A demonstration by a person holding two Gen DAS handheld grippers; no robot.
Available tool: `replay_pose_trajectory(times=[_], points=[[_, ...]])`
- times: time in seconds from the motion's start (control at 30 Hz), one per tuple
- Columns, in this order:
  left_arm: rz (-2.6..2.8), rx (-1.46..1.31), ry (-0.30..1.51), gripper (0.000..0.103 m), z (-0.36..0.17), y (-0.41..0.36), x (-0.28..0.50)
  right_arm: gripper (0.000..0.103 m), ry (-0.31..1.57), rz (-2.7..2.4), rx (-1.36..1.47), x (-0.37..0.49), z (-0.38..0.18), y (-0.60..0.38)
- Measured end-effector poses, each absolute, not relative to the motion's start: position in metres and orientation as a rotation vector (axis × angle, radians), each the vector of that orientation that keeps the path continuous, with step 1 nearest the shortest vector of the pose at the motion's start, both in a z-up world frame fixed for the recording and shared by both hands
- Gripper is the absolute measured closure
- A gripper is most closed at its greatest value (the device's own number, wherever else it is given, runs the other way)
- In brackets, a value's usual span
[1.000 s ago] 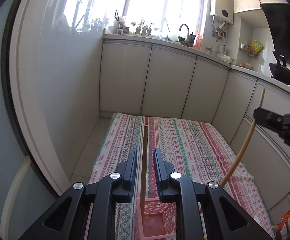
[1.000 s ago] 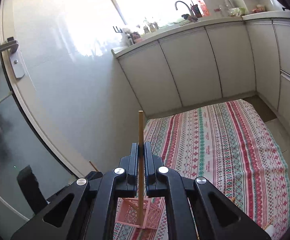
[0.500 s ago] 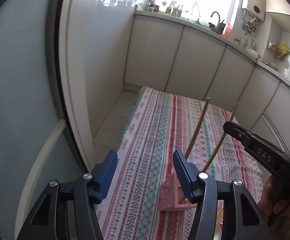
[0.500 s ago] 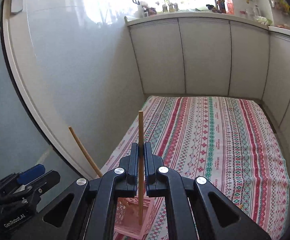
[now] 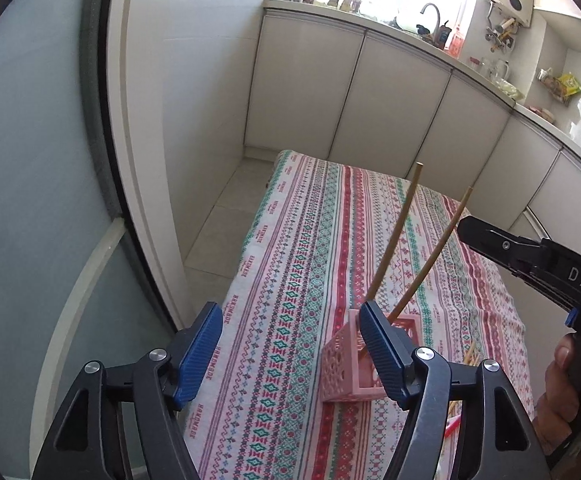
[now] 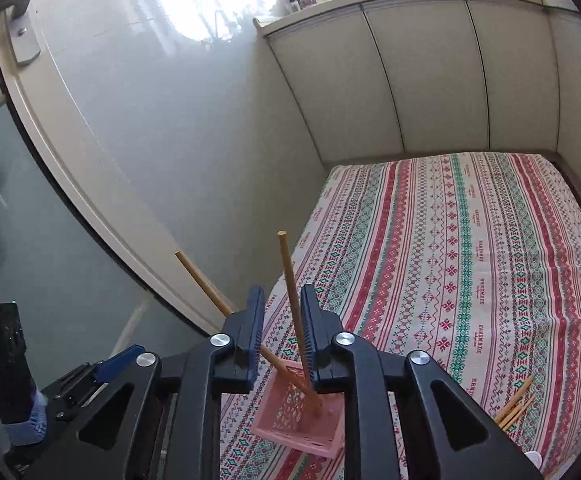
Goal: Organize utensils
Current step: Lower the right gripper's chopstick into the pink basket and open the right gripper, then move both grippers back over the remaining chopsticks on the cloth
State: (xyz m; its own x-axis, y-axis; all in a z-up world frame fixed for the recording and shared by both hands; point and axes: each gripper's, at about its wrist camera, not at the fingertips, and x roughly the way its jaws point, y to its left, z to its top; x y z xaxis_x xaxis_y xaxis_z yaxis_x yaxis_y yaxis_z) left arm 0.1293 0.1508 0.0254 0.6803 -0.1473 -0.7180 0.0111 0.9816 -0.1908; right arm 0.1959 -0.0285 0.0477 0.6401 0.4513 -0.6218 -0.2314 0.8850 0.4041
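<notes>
A pink perforated basket stands on the patterned tablecloth. Two wooden chopsticks lean in it: one chopstick tilts away, the other chopstick stands between my right gripper's parted pads, which do not squeeze it. My left gripper is wide open and empty, just left of the basket. The right gripper also shows in the left wrist view, at the right edge above the basket.
Several loose wooden chopsticks lie on the cloth to the right of the basket, and also show in the left wrist view beside a pink item. White cabinets surround the table; a glass door stands at left.
My right gripper has opened and let go of its chopstick, which now leans in the basket. My left gripper, which released its chopstick earlier, stays open and has drawn back slightly.
</notes>
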Motion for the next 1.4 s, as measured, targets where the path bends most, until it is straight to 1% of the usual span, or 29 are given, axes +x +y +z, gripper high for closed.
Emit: replay_pose_trajectory(times=[0.07,0.3,0.37,0.4,0.57,0.7,0.8,1.03,1.27,1.37,1.4], points=[[-0.11,-0.17,0.826,0.028,0.027,0.144,0.128,0.071,0.785,0.386,0.317,0.189,0.055,-0.041],[-0.196,-0.137,0.858,0.024,0.031,0.116,0.119,0.059,0.817,0.326,0.336,0.151,0.069,-0.094],[-0.219,-0.115,0.867,0.022,0.032,0.104,0.115,0.054,0.834,0.296,0.343,0.138,0.072,-0.11],[-0.228,-0.104,0.872,0.021,0.033,0.099,0.113,0.052,0.841,0.28,0.345,0.13,0.073,-0.119],[-0.318,-0.068,0.926,0.019,0.031,0.06,0.103,0.04,0.918,0.152,0.334,0.093,0.067,-0.167],[-0.381,-0.008,0.961,0.018,0.026,0.022,0.096,0.036,1.014,0.068,0.408,0.073,0.045,-0.212],[-0.416,0.044,0.985,0.018,0.02,-0.005,0.091,0.035,1.065,0.01,0.408,0.064,0.031,-0.237],[-0.446,0.119,1.067,0.018,-0.008,-0.055,0.092,0.032,1.174,-0.071,0.443,0.056,0.003,-0.27],[-0.466,0.127,1.199,0.018,-0.046,-0.09,0.12,0.031,1.28,-0.13,0.512,0.063,-0.035,-0.294],[-0.468,0.09,1.239,0.02,-0.059,-0.097,0.139,0.031,1.309,-0.151,0.513,0.066,-0.046,-0.304],[-0.469,0.071,1.243,0.023,-0.062,-0.098,0.146,0.031,1.312,-0.159,0.514,0.067,-0.048,-0.306]])
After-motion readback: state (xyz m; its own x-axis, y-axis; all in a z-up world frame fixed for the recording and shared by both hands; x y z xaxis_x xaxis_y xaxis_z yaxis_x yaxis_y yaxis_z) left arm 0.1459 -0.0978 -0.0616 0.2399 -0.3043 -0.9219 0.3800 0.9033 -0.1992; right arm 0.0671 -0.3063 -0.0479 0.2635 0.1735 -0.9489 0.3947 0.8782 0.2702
